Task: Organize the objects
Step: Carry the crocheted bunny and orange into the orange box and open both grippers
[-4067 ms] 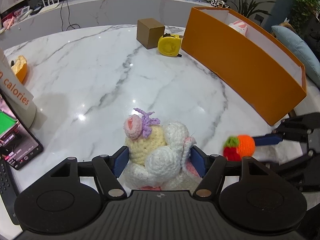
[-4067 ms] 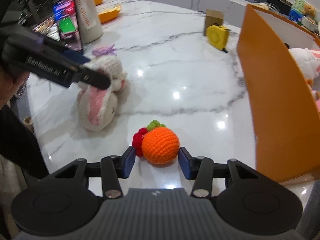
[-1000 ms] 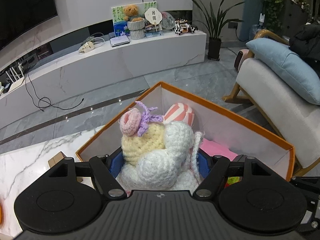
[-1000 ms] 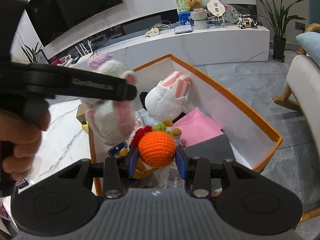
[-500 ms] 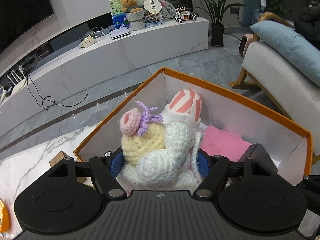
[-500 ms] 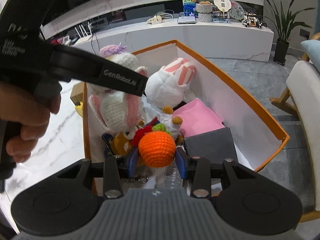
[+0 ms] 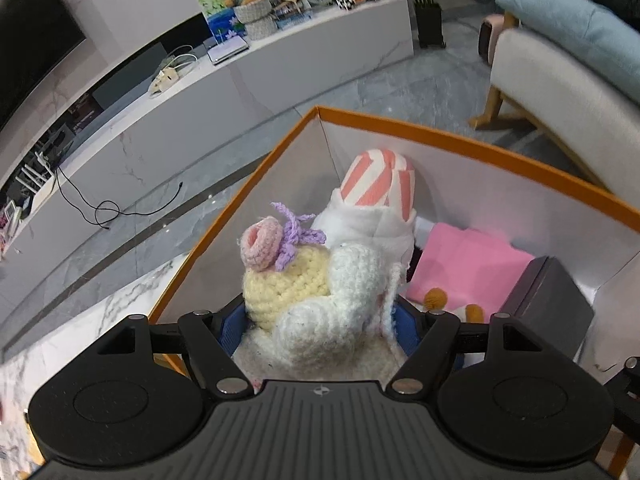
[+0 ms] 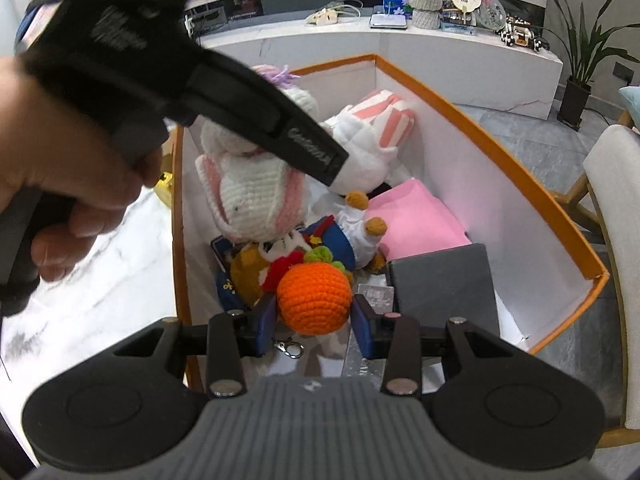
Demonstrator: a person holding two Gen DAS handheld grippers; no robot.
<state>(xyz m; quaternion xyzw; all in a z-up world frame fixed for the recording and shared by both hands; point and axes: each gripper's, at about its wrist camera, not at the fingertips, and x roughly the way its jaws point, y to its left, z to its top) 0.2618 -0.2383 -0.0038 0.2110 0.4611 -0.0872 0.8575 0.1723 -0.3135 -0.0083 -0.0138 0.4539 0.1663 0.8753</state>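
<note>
My left gripper is shut on a crocheted white rabbit with a yellow hat and purple bow, held over the near left part of the orange box. The rabbit also shows in the right wrist view, hanging inside the box under the left gripper's finger. My right gripper is shut on a crocheted orange fruit with red and green tufts, held low over the box's near end.
The box holds a white plush with pink striped ears, a pink cloth, a dark grey case, a small dressed doll and a key clip. A marble table lies left, an armchair right.
Both grippers have moved down and forward into the box with their toys. The rabbit now hangs lower, near the striped-ear plush; the orange fruit is closer to the box contents.
</note>
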